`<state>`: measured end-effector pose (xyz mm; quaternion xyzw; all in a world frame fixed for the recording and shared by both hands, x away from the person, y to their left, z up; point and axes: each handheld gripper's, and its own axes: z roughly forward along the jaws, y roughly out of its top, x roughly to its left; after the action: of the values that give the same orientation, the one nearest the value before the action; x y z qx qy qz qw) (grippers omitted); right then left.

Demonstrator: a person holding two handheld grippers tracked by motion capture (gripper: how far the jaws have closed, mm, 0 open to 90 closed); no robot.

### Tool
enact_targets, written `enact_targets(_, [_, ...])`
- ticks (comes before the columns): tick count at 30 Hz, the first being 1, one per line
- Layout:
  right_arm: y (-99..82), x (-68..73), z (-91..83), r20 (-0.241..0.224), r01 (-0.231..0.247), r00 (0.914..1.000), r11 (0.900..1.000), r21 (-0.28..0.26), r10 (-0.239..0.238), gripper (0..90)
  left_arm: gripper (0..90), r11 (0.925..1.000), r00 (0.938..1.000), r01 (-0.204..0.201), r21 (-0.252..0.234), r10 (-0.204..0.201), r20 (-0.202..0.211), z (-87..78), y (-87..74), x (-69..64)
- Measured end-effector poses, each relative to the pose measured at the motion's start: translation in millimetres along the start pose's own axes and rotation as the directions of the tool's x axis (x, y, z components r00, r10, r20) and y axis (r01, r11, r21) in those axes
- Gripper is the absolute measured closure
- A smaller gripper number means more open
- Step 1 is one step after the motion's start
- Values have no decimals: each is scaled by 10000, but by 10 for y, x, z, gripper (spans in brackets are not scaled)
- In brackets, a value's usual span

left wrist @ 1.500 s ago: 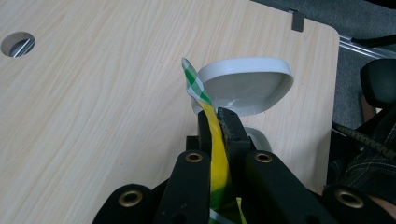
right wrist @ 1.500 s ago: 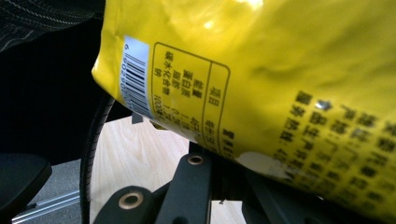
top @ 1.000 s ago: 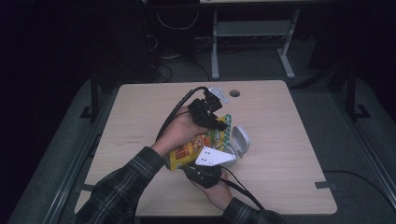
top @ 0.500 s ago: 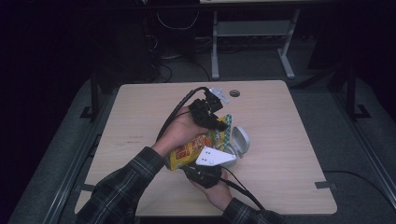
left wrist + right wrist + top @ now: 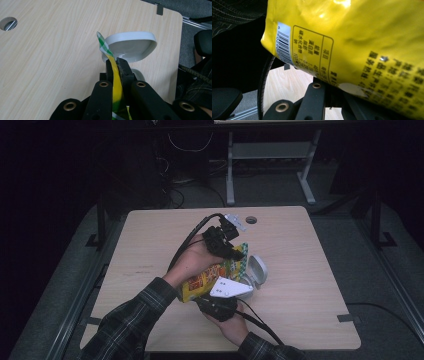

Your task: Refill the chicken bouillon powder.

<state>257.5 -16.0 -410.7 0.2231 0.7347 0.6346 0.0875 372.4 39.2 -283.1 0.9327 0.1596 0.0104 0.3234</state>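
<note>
While both grippers hover over table, left gripper and right gripper jaws clamped on yellow snack bag.

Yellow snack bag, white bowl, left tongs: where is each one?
yellow snack bag (image 5: 362,32), right gripper view, its printed back.
white bowl (image 5: 130,46), left gripper view, its inner wall.
left tongs (image 5: 116,65), left gripper view, between the tips pinching the bag's edge.

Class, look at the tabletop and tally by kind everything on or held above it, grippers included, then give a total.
Yellow snack bag with green-checked edge: 1
White hinged plastic container, lid open: 1
Black two-jaw grippers, left gripper and right gripper: 2
Total: 4
</note>
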Motion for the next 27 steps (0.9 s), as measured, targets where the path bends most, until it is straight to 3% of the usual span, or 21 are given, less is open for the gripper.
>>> enact_targets(27, [-4, -8, -5, -66, 109, 9999, 9999, -35, -109, 900, 898, 10000, 10000, -10, 5, 10, -47, 1, 2, -5])
